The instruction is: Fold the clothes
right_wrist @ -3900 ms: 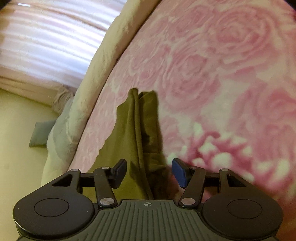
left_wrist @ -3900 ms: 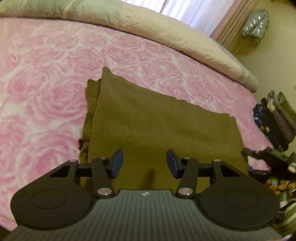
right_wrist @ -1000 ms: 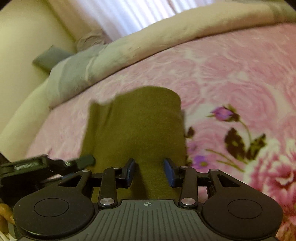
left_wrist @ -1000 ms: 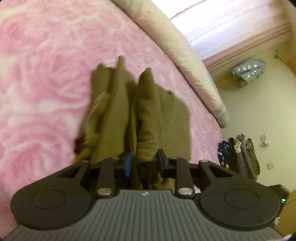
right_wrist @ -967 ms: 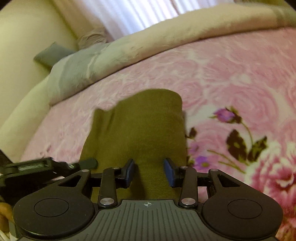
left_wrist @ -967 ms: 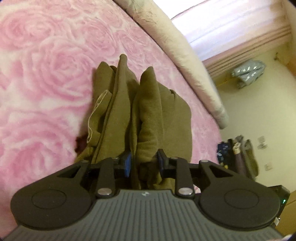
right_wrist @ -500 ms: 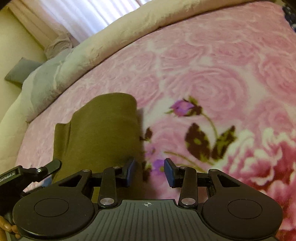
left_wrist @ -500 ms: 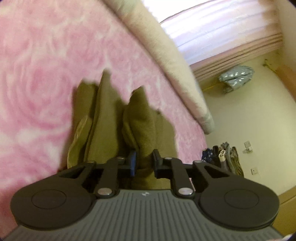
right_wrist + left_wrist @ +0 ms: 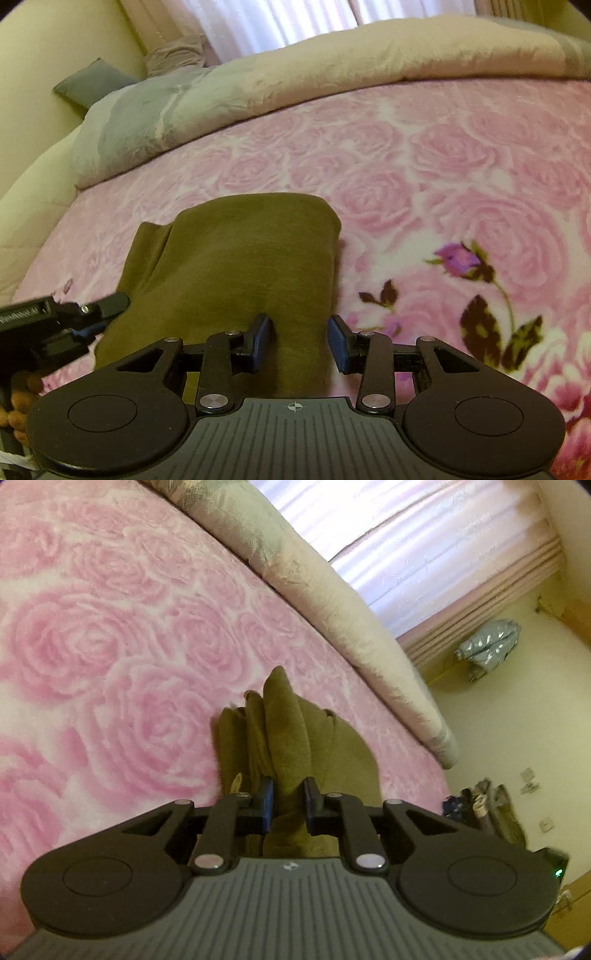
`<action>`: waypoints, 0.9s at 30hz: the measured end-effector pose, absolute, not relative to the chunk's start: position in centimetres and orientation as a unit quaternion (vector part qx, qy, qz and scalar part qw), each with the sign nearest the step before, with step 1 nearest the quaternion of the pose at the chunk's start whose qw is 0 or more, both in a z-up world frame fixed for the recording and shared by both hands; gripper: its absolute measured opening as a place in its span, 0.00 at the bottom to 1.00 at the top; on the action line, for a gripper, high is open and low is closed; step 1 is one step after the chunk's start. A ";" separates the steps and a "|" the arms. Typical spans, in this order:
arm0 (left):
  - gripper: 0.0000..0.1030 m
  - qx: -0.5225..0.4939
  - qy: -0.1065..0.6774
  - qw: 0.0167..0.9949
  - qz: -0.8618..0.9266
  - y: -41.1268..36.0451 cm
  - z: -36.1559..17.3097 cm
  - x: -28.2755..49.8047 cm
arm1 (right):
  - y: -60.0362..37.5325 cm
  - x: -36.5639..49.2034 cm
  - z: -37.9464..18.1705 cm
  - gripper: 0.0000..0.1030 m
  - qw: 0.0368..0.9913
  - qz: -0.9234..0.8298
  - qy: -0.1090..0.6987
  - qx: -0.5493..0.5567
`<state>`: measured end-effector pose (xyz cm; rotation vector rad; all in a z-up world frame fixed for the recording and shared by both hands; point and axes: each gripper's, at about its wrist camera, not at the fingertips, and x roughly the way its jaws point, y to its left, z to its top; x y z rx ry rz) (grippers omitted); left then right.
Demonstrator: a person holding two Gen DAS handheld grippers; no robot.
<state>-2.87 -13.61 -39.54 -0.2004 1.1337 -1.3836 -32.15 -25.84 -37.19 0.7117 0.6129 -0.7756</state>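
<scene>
One olive-green garment [image 9: 236,273] lies on one bed blanket [image 9: 103,657] printed with pink roses, with two handheld grippers at work on it; the garment is a soft, fleecy cloth already doubled over, its far end rounded into a smooth fold and a second layer peeping out along its left side. The left gripper [image 9: 288,801] has its jaws drawn close and clamped on a bunched ridge of the garment, which rises in pleats beyond the blue pads; the right gripper [image 9: 299,339] holds its jaws partly apart astride the garment's near right edge, and whether the pads press on the cloth cannot be told. Beyond the garment one rolled beige quilt [image 9: 295,77] runs along the blanket's far edge, under pale curtains [image 9: 424,542].
</scene>
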 end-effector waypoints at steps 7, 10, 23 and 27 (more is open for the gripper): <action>0.26 -0.101 0.504 0.641 -0.570 -11.1 -39.8 -3.4 | -25.5 -33.9 -37.5 0.39 0.832 -0.352 0.262 0.339; 0.32 -0.112 0.513 0.631 -0.571 -8.4 -39.2 -4.1 | -24.3 -36.5 -36.6 0.39 0.838 -0.344 0.233 0.353; 0.36 -0.122 0.548 0.617 -0.552 -3.0 -40.3 -7.3 | -12.9 -38.8 -36.1 0.39 0.891 -0.286 0.296 0.192; 0.01 -0.111 0.546 0.618 -0.555 -3.8 -40.6 -7.3 | -12.2 -36.5 -36.8 0.38 0.889 -0.306 0.316 0.125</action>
